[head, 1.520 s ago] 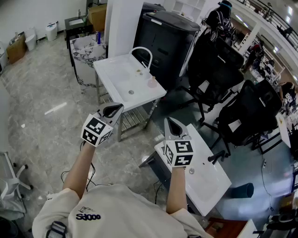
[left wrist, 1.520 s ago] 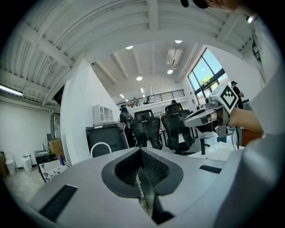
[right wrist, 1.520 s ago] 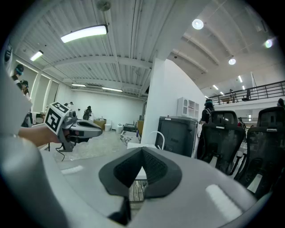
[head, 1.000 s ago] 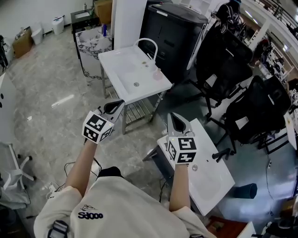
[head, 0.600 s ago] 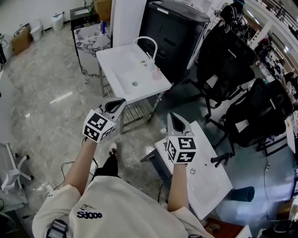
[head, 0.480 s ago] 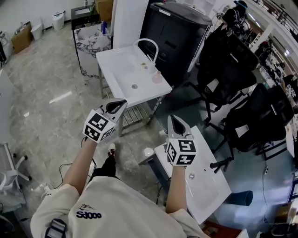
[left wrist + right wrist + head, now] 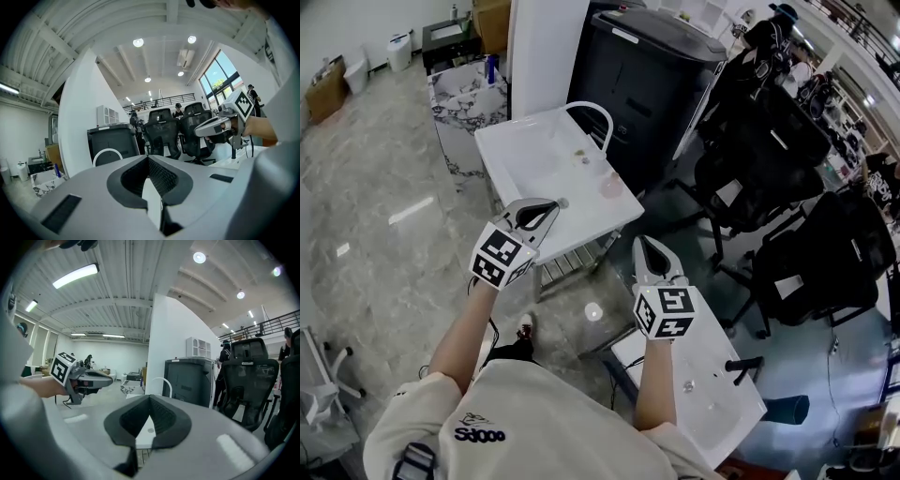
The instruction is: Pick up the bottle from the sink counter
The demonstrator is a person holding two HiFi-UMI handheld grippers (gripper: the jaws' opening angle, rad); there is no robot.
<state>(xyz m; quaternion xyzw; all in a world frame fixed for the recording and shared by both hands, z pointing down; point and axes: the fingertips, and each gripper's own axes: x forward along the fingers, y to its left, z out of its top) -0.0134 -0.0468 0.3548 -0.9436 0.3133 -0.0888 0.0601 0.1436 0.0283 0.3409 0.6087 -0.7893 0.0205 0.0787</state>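
Closer now: white sink counter (image 7: 516, 141). Small pale-pink bottle (image 7: 610, 186) sits far, between both: right of left gripper (image 7: 546, 208), left of right gripper (image 7: 645, 247). Both pressed together, empty.

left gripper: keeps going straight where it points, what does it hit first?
Probably the sink counter: the left gripper, shut, points across its near edge. If it rides above the top, the black cabinet behind comes next. Height is unclear.
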